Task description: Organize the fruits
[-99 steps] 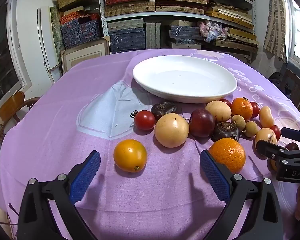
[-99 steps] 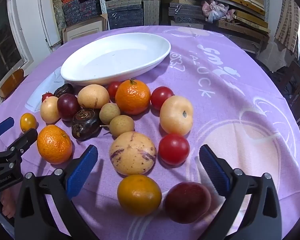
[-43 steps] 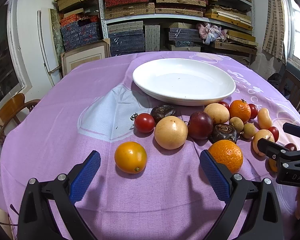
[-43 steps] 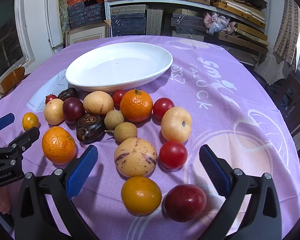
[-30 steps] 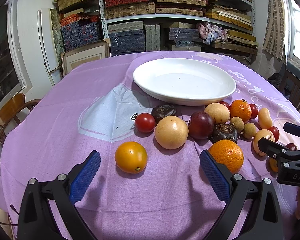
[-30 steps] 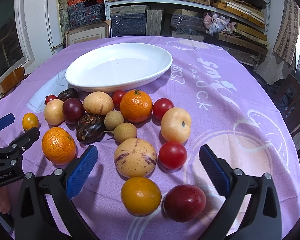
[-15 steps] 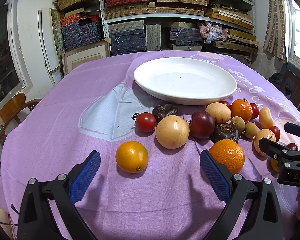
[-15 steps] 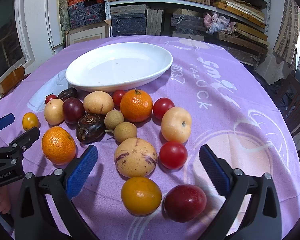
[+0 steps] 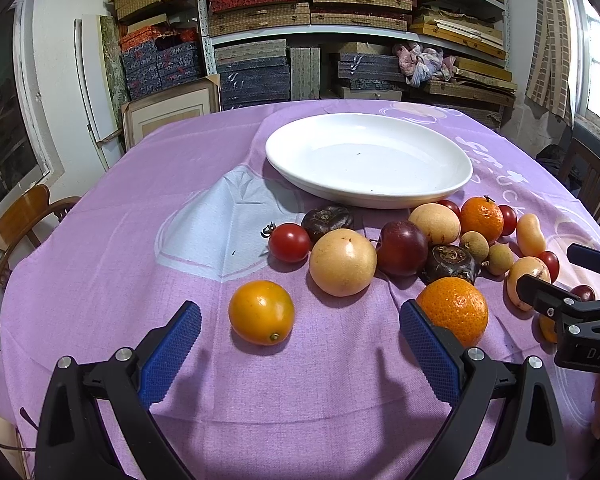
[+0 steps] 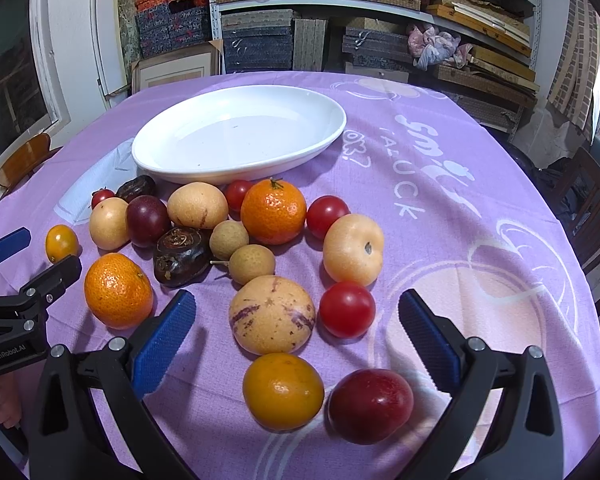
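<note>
Change: nothing moved since earlier.
Left gripper [image 9: 300, 344]: wide open, empty, lower frame.
Right gripper [image 10: 296, 332]: wide open, empty.
Plate [image 9: 452, 184]: bare.

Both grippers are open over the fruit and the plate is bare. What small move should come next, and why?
Probably ease the left gripper forward around the smooth orange fruit. It sits alone between the open jaws, apart from the cluster, and the white plate beyond holds nothing yet.
</note>
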`<act>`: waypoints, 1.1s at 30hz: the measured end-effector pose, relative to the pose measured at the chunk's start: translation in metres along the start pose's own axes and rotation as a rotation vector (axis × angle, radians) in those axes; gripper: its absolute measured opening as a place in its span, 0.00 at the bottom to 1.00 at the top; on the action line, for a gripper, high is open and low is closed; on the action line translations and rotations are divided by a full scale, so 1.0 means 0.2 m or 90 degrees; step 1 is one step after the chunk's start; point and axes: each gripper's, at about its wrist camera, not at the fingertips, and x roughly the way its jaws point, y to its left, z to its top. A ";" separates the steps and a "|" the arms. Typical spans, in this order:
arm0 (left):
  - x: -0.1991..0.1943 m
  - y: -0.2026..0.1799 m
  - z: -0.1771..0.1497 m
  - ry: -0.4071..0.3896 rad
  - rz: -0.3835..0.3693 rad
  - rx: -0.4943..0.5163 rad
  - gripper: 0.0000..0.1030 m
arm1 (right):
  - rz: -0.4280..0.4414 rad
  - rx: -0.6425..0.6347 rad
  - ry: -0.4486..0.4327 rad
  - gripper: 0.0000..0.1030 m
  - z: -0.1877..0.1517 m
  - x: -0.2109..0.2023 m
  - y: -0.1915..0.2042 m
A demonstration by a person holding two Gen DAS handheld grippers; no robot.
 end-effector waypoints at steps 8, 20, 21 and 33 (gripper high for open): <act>0.01 -0.01 0.00 0.005 -0.015 0.000 0.97 | 0.001 0.001 -0.001 0.96 0.00 0.00 0.00; -0.04 -0.05 -0.01 0.000 -0.071 0.010 0.97 | 0.010 0.041 -0.053 0.96 0.03 -0.12 -0.09; -0.04 -0.06 -0.02 -0.003 -0.075 0.013 0.97 | 0.012 0.045 -0.055 0.96 0.03 -0.13 -0.10; 0.01 -0.22 0.06 0.076 -0.162 0.009 0.97 | 0.009 0.054 -0.054 0.96 0.03 -0.12 -0.13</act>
